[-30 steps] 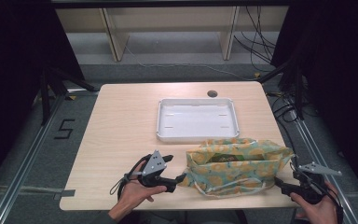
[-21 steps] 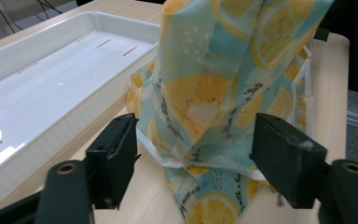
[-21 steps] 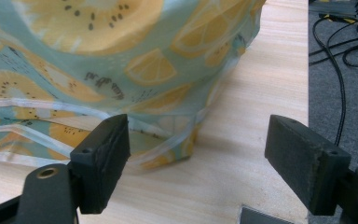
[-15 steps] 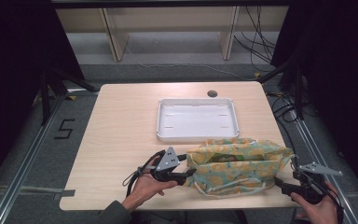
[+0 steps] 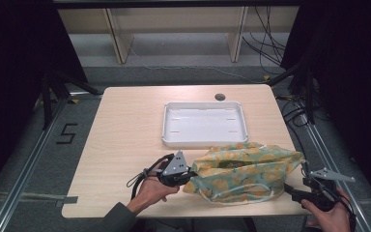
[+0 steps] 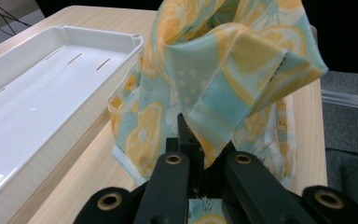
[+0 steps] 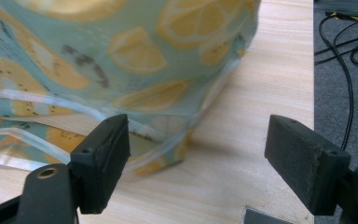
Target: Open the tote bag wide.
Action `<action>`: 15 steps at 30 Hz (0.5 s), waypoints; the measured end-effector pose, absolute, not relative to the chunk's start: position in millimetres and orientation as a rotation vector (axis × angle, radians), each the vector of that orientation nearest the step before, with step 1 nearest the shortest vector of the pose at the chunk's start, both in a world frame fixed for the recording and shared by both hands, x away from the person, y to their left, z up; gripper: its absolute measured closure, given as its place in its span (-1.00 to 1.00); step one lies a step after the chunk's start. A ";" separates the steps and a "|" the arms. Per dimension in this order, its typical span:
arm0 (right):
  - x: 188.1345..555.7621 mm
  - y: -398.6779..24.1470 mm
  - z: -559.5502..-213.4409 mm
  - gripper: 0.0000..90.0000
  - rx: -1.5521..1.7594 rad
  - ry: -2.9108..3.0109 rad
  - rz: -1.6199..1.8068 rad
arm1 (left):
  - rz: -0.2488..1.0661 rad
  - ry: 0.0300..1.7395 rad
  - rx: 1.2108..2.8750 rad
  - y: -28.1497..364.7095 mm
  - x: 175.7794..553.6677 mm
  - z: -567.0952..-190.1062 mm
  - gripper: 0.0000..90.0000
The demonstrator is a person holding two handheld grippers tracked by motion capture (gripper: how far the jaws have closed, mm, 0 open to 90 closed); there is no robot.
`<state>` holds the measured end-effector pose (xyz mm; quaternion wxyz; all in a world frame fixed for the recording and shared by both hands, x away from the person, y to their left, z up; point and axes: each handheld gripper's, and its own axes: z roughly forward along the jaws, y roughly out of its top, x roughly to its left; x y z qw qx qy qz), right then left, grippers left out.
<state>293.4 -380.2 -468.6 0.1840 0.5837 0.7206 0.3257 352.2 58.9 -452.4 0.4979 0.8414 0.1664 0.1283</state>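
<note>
1. The lemon-print fabric bag [image 5: 244, 170] lay in the lower right of the high view, on the near part of the wooden surface [image 5: 125, 130], its pale drawstring cords trailing along its near edge.
2. The left gripper [image 5: 189, 175], at lower centre of the high view, met the bag's left edge. In the left gripper view its fingers [image 6: 177, 175] had just been closing and stood clamped on a fold of the bag [image 6: 223, 79], which rose above them.
3. The right gripper [image 5: 290, 190], at the lower right corner of the high view, sat just beside the bag's right end. In the right gripper view its fingers [image 7: 105, 158] stood wide apart, the bag's corner [image 7: 135, 56] just past the left one and bare surface between them.
4. A white plastic tray [image 5: 204, 141] lay behind the bag, at centre frame, its near rim just beside the fabric.
</note>
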 end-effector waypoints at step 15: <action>294.9 -381.6 -469.1 -0.48 1.614 2.065 0.942 | 0.326 0.480 2.028 125.7 348.1 -448.0 0.98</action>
